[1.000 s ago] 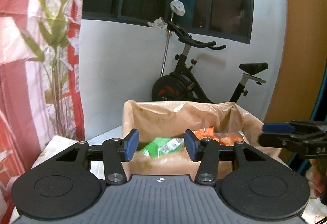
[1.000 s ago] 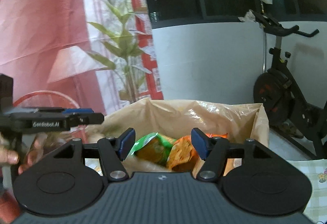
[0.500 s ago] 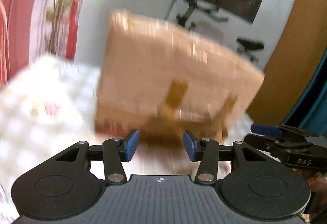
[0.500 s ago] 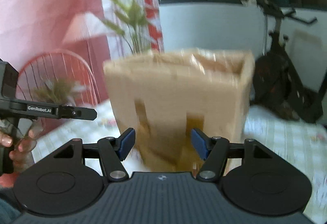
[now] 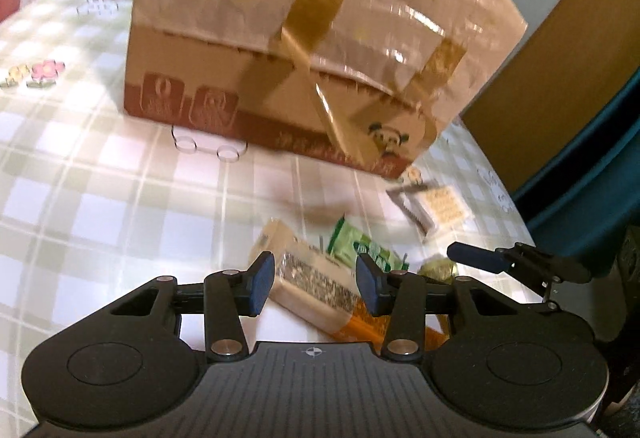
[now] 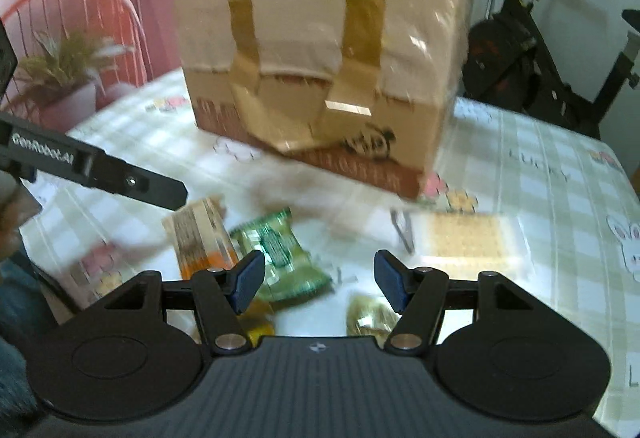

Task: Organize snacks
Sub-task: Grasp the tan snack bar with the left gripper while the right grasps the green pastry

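Left wrist view: the step in hand looks like the reach for a first loose snack, with nothing yet lifted toward the cardboard box point(image 5: 320, 50) that stands on the checked tablecloth point(image 5: 100, 198). The left gripper point(image 5: 316, 284) points down over a tan cracker packet point(image 5: 308, 278), which shows in the gap between its blue pads. The jaws are closing, about half apart, and the pads do not seem to press on the wrapper yet. A green snack packet point(image 5: 360, 246) lies touching the tan one on its far side, and a clear-wrapped biscuit packet point(image 5: 436, 204) rests further right, near the box's corner. The next move probably calls for lowering until the pads straddle the tan packet across its short width, then closing firmly.

Right wrist view: the right gripper point(image 6: 320, 278) hangs over bare cloth, its jaws moderately wide and holding nothing. The green packet point(image 6: 280, 258) lies just left of the gap, partly behind the left pad, and a small gold-wrapped sweet point(image 6: 370, 316) sits below the right pad. The biscuit packet point(image 6: 466, 238) is ahead and to the right, apart from the fingers. To take the green packet this gripper would need to shift left. The box point(image 6: 328, 58) stands beyond all the snacks.
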`<control>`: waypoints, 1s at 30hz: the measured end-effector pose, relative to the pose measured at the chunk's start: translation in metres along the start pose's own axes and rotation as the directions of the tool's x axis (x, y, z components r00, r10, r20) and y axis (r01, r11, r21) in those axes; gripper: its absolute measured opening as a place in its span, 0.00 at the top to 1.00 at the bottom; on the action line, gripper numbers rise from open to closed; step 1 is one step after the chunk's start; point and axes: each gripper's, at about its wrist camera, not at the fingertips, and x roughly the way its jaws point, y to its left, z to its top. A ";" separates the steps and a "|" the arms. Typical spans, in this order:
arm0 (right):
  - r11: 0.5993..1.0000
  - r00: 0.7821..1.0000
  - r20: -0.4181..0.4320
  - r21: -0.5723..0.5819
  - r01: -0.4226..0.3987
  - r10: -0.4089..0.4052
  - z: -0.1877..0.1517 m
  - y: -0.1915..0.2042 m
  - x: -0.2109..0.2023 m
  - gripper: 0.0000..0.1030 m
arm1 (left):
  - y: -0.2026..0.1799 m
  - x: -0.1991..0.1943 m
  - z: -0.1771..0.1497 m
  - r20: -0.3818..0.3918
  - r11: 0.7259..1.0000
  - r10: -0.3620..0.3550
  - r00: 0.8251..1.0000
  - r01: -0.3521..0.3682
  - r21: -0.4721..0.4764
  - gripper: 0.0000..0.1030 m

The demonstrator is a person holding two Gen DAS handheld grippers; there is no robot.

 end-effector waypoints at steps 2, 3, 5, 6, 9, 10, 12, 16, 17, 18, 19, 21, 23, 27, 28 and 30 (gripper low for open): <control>1.000 1.000 -0.018 0.000 0.016 -0.016 -0.004 -0.002 0.002 0.38 | 0.001 0.003 -0.003 -0.015 1.000 0.000 1.000 0.000 0.000 0.55; 1.000 1.000 -0.026 0.003 0.017 -0.017 -0.005 -0.002 0.002 0.38 | 0.000 0.003 -0.003 -0.013 1.000 0.001 1.000 -0.001 0.002 0.55; 1.000 0.999 -0.036 0.000 0.010 -0.010 -0.007 -0.002 0.003 0.38 | 0.000 0.004 -0.003 -0.013 1.000 0.004 1.000 -0.004 0.002 0.55; 1.000 0.999 -0.035 -0.007 0.010 -0.011 -0.007 0.000 0.003 0.38 | 0.001 0.005 -0.003 -0.017 1.000 0.007 1.000 -0.008 -0.002 0.55; 0.999 0.999 -0.041 -0.034 -0.012 0.011 -0.005 0.006 0.004 0.39 | 0.003 0.010 -0.002 -0.034 0.999 0.035 0.999 -0.036 -0.024 0.54; 0.999 0.999 -0.043 -0.045 -0.016 0.014 -0.005 0.009 0.005 0.39 | 0.004 0.013 -0.002 -0.037 0.999 0.040 0.998 -0.042 -0.032 0.54; 0.997 0.998 -0.056 -0.072 -0.036 0.031 -0.004 0.017 0.010 0.39 | 0.006 0.014 -0.001 -0.039 0.998 0.042 0.998 -0.044 -0.044 0.54; 0.988 0.995 -0.078 -0.133 -0.077 0.067 -0.004 0.038 0.020 0.39 | 0.007 0.011 -0.001 -0.033 0.998 0.045 0.998 -0.046 -0.037 0.54; 0.985 0.994 -0.080 -0.148 -0.084 0.073 -0.004 0.043 0.022 0.39 | 0.006 0.011 -0.001 -0.032 0.998 0.045 0.998 -0.046 -0.033 0.53; 0.982 0.994 -0.078 -0.163 -0.093 0.081 -0.003 0.048 0.024 0.37 | 0.005 0.011 -0.001 -0.031 0.999 0.045 0.999 -0.046 -0.026 0.53; 0.979 0.993 -0.073 -0.176 -0.100 0.088 -0.001 0.052 0.025 0.37 | 0.003 0.012 -0.001 -0.028 0.998 0.053 0.998 -0.054 -0.016 0.51; 0.972 0.992 -0.063 -0.203 -0.122 0.111 0.000 0.059 0.028 0.37 | -0.001 0.013 -0.002 -0.018 0.997 0.079 0.997 -0.079 0.017 0.50; 0.968 0.992 -0.058 -0.219 -0.125 0.115 0.001 0.063 0.031 0.37 | -0.002 0.015 -0.002 -0.017 0.995 0.089 0.996 -0.089 0.036 0.49; 0.973 0.992 -0.050 -0.195 -0.126 0.119 0.001 0.057 0.030 0.40 | 0.000 0.019 -0.004 -0.042 0.994 0.105 0.994 -0.104 0.032 0.49; 0.976 0.993 -0.046 -0.185 -0.115 0.108 0.001 0.054 0.030 0.40 | -0.001 0.020 -0.006 -0.041 0.993 0.110 0.993 -0.109 0.038 0.49; 0.982 0.996 -0.038 -0.166 -0.086 0.081 0.002 0.046 0.027 0.40 | -0.007 0.021 -0.008 -0.040 0.990 0.121 0.992 -0.117 0.073 0.45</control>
